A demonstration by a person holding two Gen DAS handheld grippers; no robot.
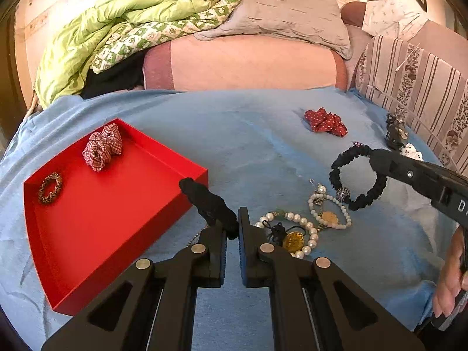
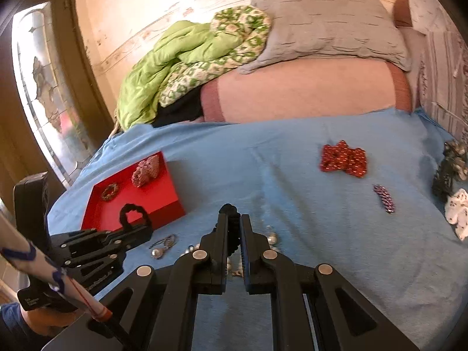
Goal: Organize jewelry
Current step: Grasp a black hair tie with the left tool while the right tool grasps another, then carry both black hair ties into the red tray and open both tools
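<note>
While clamped: both black scrunchies [image 1: 355, 180]

Wide bare blue blanket [image 1: 248, 134] left open between red tray [image 1: 187, 172] and red dotted scrunchie [image 1: 324, 122], near side blocked by pearl bracelets [image 1: 304, 225]

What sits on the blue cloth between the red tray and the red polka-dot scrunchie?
Nothing: in both wrist views, bare blue cloth runs from the red tray to the red polka-dot scrunchie.

The tray [image 1: 122, 204] is bright red, and the blanket [image 1: 248, 134] under it is blue. One scrunchie [image 1: 325, 122] is red with white dots, another scrunchie [image 1: 103, 147] has red and white checks.
</note>
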